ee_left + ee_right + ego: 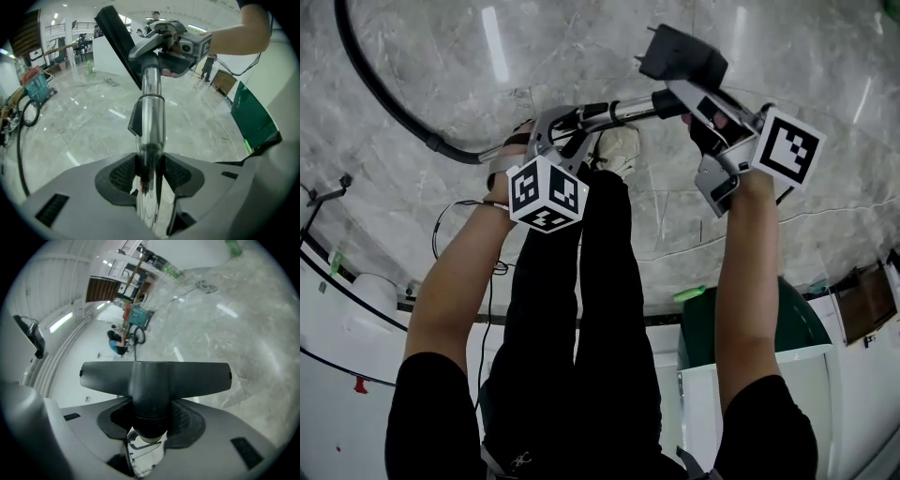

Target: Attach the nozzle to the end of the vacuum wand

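The left gripper (565,129) has its jaws clamped on the shiny chrome tube of the vacuum wand (619,111), with the pads pressing it from both sides. The tube runs straight out ahead of these jaws toward the right gripper (692,101). A small black plastic clip (135,119) sits on the tube just ahead of the left jaws. Behind the left gripper a black hose (375,89) leaves the wand and curves away over the pale grey marble floor (534,42). The right gripper has its jaws closed round the round neck of the flat black T-shaped plastic nozzle (154,376), and the wide head lies crosswise just beyond its fingertips. Under that neck, between the right jaws, a bit of chrome shows (the wand's end, by the look of it). Neck and tube end meet there in line; whether the neck is pushed fully home can't be made out. Both grippers are up off the floor, above the person's black-trousered legs (581,309) and a pale shoe (619,148).
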Demonstrator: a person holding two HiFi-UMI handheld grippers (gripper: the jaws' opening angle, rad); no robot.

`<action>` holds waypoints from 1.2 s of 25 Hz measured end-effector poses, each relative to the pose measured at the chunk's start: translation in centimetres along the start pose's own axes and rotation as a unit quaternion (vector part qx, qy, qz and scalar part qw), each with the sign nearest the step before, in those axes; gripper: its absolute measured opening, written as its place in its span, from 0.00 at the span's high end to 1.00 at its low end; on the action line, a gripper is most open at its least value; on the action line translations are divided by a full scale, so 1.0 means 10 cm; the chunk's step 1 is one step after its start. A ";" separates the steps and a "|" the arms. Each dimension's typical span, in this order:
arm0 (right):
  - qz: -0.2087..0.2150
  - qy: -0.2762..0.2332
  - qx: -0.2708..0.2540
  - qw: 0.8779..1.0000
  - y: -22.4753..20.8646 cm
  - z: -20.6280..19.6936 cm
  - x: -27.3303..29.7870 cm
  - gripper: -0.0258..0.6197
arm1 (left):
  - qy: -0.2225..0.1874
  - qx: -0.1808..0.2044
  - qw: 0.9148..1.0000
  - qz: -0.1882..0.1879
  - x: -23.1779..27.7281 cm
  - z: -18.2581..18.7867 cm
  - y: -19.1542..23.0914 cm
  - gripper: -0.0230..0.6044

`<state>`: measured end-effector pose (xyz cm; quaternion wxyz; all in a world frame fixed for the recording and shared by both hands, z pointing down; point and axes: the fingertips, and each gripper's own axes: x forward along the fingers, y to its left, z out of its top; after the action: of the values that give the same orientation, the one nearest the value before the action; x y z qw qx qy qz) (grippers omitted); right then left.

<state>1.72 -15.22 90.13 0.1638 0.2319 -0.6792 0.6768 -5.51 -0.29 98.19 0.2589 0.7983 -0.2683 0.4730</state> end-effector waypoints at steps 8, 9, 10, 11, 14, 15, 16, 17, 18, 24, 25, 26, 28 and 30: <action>-0.108 -0.060 -0.003 0.992 -0.22 -0.27 -0.06 0.69 | 0.028 0.021 0.999 -0.041 0.15 -0.21 -0.12 0.69; -0.113 -0.052 -0.001 0.992 -0.19 -0.31 -0.05 0.69 | 0.026 0.034 0.998 -0.038 0.15 -0.21 -0.13 0.69; -0.123 -0.052 0.010 0.991 -0.16 -0.32 -0.04 0.69 | 0.019 0.047 0.998 -0.027 0.17 -0.18 -0.12 0.69; -0.141 -0.058 0.028 0.988 -0.13 -0.33 -0.03 0.69 | 0.015 0.059 0.998 -0.012 0.18 -0.15 -0.11 0.69; -0.200 -0.082 0.082 0.973 -0.15 -0.36 -0.06 0.69 | 0.020 0.057 0.998 0.000 0.19 -0.12 -0.14 0.72; -0.194 -0.084 0.075 0.974 -0.13 -0.37 -0.06 0.69 | 0.018 0.048 0.999 -0.011 0.18 -0.12 -0.16 0.72; -0.171 -0.084 0.052 0.980 -0.08 -0.37 -0.06 0.69 | 0.013 0.041 0.999 -0.026 0.16 -0.12 -0.18 0.72; -0.135 -0.084 0.016 0.987 -0.01 -0.35 -0.05 0.69 | 0.007 0.036 0.998 -0.045 0.13 -0.11 -0.18 0.72; -0.087 -0.083 -0.024 0.992 0.08 -0.33 -0.03 0.69 | 0.000 0.035 0.997 -0.066 0.09 -0.10 -0.18 0.72; 0.054 -0.085 -0.059 0.993 0.30 -0.44 0.16 0.69 | 0.008 0.014 0.995 -0.098 -0.07 -0.26 -0.15 0.72; 0.005 -0.090 -0.046 0.995 0.25 -0.48 0.16 0.69 | 0.018 0.011 0.996 -0.083 -0.06 -0.30 -0.16 0.72; -0.055 -0.095 -0.026 0.994 0.17 -0.52 0.14 0.69 | 0.025 0.012 0.997 -0.073 -0.04 -0.33 -0.18 0.72; -0.169 -0.107 0.038 0.979 -0.01 -0.57 0.07 0.69 | 0.026 0.017 0.997 -0.072 0.01 -0.32 -0.25 0.72; -0.228 -0.116 0.086 0.963 -0.11 -0.60 0.02 0.69 | 0.023 0.022 0.996 -0.082 0.03 -0.31 -0.30 0.72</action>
<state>1.64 -9.21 91.34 0.2138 0.4709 -0.5618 0.6457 -5.27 3.86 99.27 0.2852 0.8118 -0.1855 0.4747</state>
